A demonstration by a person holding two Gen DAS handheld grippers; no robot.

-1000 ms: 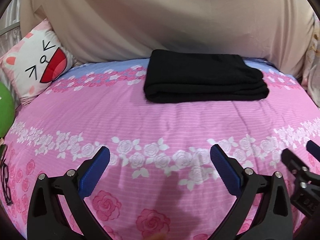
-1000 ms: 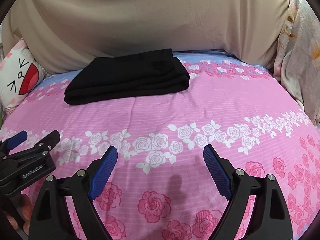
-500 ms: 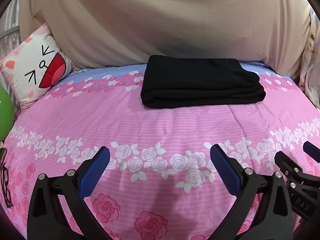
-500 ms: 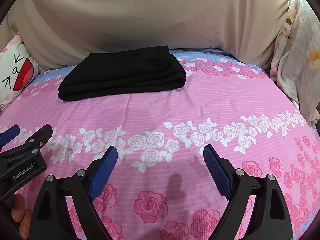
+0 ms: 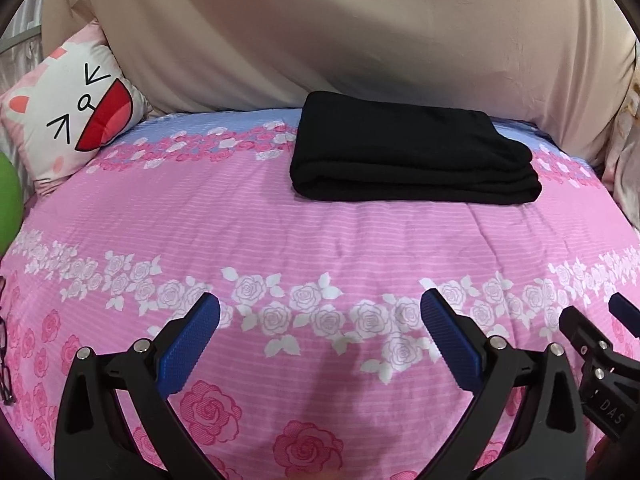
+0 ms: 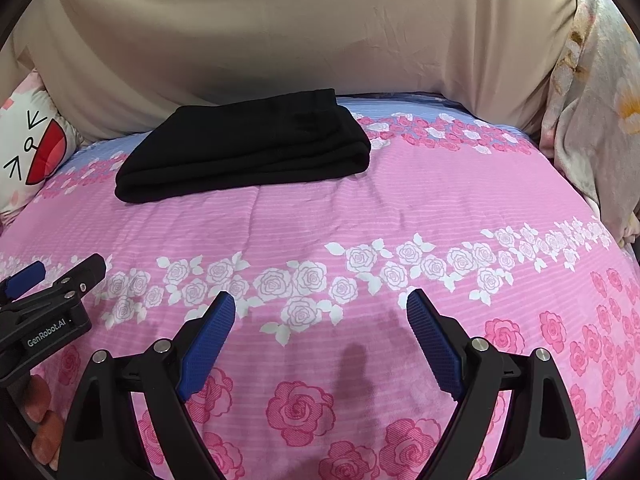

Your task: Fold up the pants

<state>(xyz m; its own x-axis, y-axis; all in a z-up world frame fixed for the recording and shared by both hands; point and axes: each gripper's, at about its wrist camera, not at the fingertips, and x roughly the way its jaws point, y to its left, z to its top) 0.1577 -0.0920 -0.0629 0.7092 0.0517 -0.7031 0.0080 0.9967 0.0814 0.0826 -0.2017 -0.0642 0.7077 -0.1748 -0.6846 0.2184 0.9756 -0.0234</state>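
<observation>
- Above the near part of the bed, my left tongs are spread wide, holding nothing and touching nothing.
- My right tongs are also wide apart and empty, just beside the left ones.
- Both have black frames and blue ribbed pads.
- Far from both tongs, the pants lie folded in a thick black rectangle near the far edge of the bed, soft and matte.
- The cover is pink with fine stripes and printed roses, a little wrinkled.
- A cat-face pillow leans at the far left.
</observation>
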